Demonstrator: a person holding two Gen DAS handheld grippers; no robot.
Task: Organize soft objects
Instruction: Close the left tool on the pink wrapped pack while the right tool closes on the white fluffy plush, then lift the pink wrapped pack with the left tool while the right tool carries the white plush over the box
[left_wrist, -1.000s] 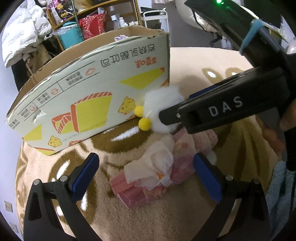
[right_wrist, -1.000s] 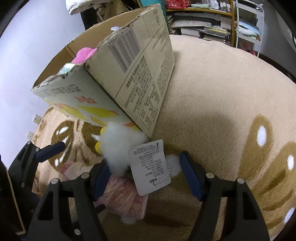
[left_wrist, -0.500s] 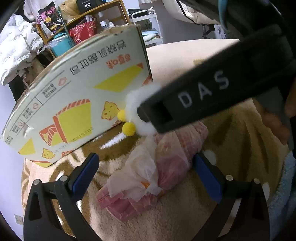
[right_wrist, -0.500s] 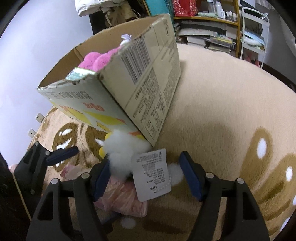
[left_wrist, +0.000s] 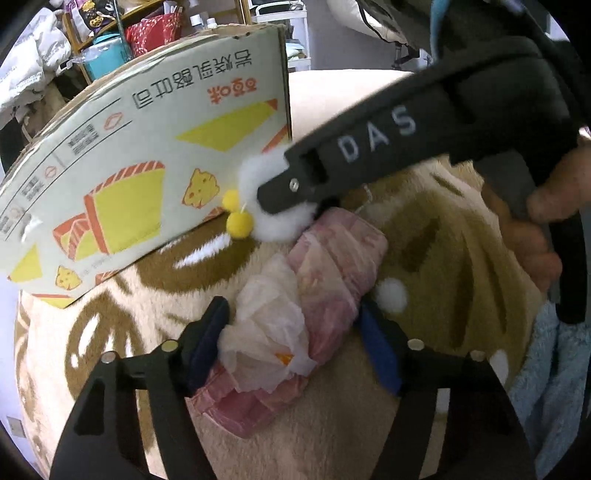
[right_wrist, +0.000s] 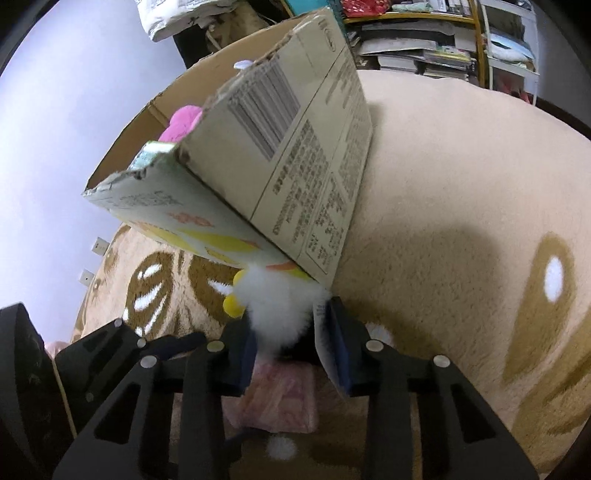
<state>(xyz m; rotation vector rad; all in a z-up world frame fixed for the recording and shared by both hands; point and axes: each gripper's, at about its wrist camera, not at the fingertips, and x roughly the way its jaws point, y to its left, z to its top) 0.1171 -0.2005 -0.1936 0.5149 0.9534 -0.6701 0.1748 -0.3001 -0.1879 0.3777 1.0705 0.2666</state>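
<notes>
A pink tissue pack (left_wrist: 332, 280) with white tissue (left_wrist: 269, 332) sticking out lies on the beige rug. My left gripper (left_wrist: 295, 343) has closed on it, pads against both sides. My right gripper (right_wrist: 291, 343) is shut on a white fluffy plush with yellow pompoms (right_wrist: 277, 306), which also shows in the left wrist view (left_wrist: 266, 218), right by the corner of a cardboard box (left_wrist: 147, 155). The plush's paper tag (right_wrist: 321, 332) is pinched at the right pad. A pink plush (right_wrist: 183, 122) sits inside the box (right_wrist: 295, 166).
A small white pompom (left_wrist: 391, 299) lies loose on the rug beside the tissue pack. A light blue cloth (left_wrist: 554, 387) is at the right edge. Shelves with books (right_wrist: 417, 55) and clutter stand behind the box.
Both grippers have closed: the left on the tissue pack, the right on the white plush. The left gripper also moved in closer over the pack.
</notes>
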